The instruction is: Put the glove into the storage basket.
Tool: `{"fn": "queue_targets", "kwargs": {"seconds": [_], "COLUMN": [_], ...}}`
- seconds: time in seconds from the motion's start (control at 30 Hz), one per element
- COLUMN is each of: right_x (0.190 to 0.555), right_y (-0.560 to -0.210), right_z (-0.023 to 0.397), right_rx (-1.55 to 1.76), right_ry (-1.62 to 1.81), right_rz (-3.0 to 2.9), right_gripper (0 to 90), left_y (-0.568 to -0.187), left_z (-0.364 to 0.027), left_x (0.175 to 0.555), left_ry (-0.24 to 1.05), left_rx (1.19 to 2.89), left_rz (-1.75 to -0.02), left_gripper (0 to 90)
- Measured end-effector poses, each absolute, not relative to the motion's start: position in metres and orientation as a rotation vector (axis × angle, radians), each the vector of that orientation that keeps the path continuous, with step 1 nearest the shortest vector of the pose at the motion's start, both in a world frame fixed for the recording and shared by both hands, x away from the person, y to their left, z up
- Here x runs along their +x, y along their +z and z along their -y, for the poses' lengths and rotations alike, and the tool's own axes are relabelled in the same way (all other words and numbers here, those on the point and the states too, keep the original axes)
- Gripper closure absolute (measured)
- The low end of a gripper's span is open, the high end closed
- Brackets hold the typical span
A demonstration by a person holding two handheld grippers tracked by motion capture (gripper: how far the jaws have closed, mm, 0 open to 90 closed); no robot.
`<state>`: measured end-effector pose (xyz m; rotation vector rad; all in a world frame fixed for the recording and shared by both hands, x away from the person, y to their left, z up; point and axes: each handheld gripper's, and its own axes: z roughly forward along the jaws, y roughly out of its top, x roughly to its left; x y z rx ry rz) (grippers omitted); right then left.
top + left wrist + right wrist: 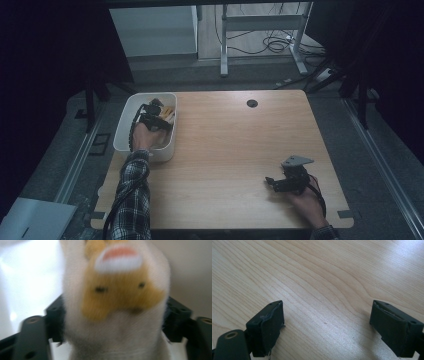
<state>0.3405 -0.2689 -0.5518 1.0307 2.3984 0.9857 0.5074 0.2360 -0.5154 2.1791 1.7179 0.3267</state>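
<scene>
Right gripper (325, 327) over bare wooden table (317, 277), black jaws spread wide, nothing between them

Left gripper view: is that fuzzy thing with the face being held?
The white fuzzy thing sits between the left hand-held gripper's wide-apart jaws, at its lower part. It looks loose, not squeezed.

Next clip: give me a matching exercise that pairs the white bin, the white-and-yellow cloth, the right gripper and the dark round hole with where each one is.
Things:
1. white bin
2. white-and-yellow cloth
3. right gripper
4. dark round hole

Places:
a. between the jaws of the left gripper
b. near the far edge of the table, about midway along
c. on the table's left side
d. over bare wood, toward the near right corner

Pairs: 1-c; 2-a; 3-d; 4-b
</scene>
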Motion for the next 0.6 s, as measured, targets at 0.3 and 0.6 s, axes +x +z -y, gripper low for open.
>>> {"fn": "queue_targets", "kwargs": {"seconds": [0.3,0.6], "right_x": [0.34,0.34], "right_y": [-0.552,-0.552], "right_z": [0.269,0.269], "right_rx": [1.03,1.03], "right_ry": [0.986,0.985], "right_rz": [-2.398,-2.398], "right_gripper": [12.5,12.5], "left_y": [-0.505,-0.506], "left_z": [-0.239,-0.238], "left_x": [0.503,0.503], "left_ry": [0.262,0.148], "left_rx": [2.137,2.131], "left_rz": [-1.687,-1.679], "left_gripper": [17.8,41.7]}}
